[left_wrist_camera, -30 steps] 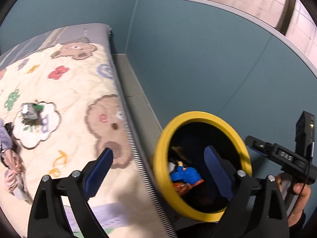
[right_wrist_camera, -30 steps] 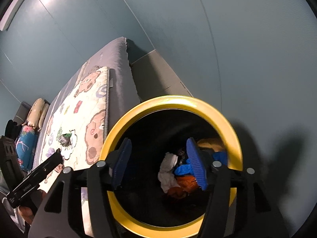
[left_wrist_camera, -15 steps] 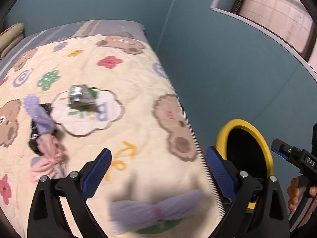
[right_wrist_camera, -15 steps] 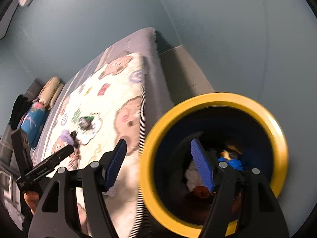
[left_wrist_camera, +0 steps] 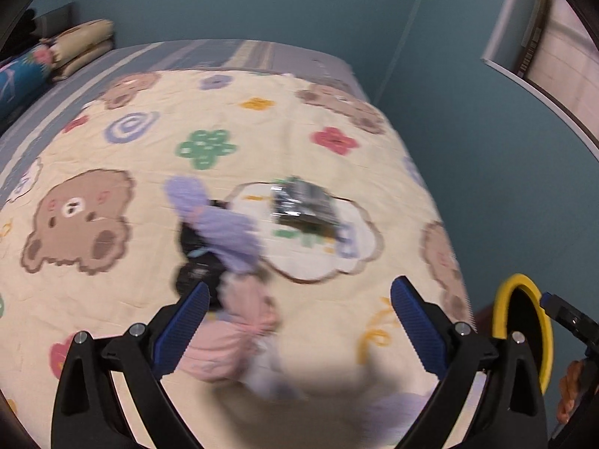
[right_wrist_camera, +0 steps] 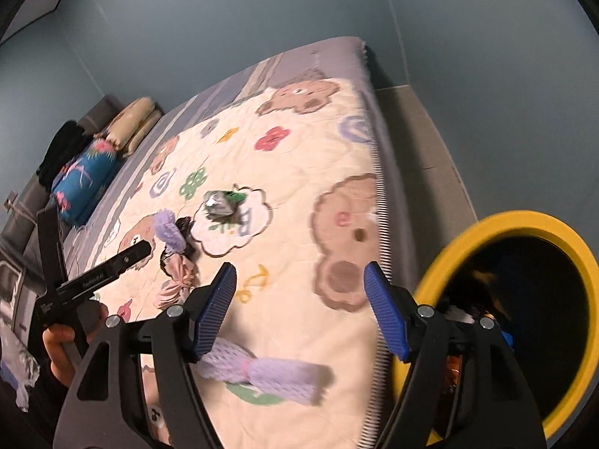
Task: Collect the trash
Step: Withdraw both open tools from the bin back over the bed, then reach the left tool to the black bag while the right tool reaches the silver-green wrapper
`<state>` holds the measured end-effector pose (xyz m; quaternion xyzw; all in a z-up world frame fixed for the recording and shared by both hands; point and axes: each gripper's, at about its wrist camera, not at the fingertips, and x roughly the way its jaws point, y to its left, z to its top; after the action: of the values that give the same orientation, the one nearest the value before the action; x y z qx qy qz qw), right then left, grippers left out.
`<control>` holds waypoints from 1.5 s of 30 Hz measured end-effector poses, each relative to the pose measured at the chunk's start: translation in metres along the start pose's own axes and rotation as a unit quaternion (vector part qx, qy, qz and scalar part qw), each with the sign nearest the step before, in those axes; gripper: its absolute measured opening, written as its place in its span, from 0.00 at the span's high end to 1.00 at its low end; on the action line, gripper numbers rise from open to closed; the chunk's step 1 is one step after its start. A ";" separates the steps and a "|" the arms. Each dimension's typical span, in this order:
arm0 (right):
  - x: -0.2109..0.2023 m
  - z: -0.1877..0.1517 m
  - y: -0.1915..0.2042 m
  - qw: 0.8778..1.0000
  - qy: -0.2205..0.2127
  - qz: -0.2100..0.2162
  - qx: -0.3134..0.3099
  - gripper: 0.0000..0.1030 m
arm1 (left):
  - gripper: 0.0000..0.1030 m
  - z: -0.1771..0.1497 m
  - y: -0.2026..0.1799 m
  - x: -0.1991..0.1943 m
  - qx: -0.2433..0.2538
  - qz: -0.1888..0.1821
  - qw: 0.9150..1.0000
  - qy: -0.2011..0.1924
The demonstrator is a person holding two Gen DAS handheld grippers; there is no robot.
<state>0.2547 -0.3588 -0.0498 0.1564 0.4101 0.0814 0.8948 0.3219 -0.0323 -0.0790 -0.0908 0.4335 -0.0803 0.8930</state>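
Note:
A yellow-rimmed black bin [right_wrist_camera: 524, 321] holding trash stands on the floor beside the bed; it also shows in the left wrist view [left_wrist_camera: 524, 329]. On the bear-print quilt [left_wrist_camera: 112, 149] lie a crumpled silver wrapper [left_wrist_camera: 303, 205], a purple foam net [left_wrist_camera: 217, 220] over a black piece, and a pink foam net [left_wrist_camera: 232, 340]. Another purple net [right_wrist_camera: 269, 370] lies near the bed's front edge. My left gripper [left_wrist_camera: 297, 325] is open and empty above the pink net. My right gripper [right_wrist_camera: 301, 307] is open and empty above the quilt, left of the bin.
Folded pillows and a blue bolster [right_wrist_camera: 86, 179] lie at the bed's far end. Teal walls [left_wrist_camera: 468, 131] enclose the bed's far side. A grey ledge [right_wrist_camera: 423, 142] runs between bed and wall. A window [left_wrist_camera: 561, 56] is at the upper right.
Both grippers have swung left, away from the bin and over the quilt. The bin has slid to the right edge of both views. The nets and wrapper are now closer.

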 end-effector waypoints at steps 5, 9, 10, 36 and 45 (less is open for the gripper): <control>0.039 0.014 0.040 0.999 0.022 0.008 -0.029 0.34 | 0.09 0.012 0.045 0.012 -0.039 0.022 0.999 0.008; 0.071 0.025 0.066 0.998 0.037 0.010 -0.048 0.34 | 0.09 0.021 0.076 0.022 -0.070 0.038 0.997 0.016; 0.083 0.029 0.075 0.998 0.042 0.010 -0.055 0.34 | 0.09 0.023 0.082 0.025 -0.077 0.040 0.996 0.017; 0.266 0.078 0.114 0.992 0.110 0.067 0.003 0.30 | 0.09 0.054 0.152 0.095 -0.205 0.006 0.977 0.050; 0.288 0.079 0.106 0.990 0.126 0.068 0.016 0.30 | 0.09 0.065 0.133 0.109 -0.211 -0.036 0.975 0.063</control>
<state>0.5003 -0.1969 -0.1688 0.1863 0.5090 0.1543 0.8261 0.4488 0.0789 -0.1528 -0.2874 0.4924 -0.0250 0.8212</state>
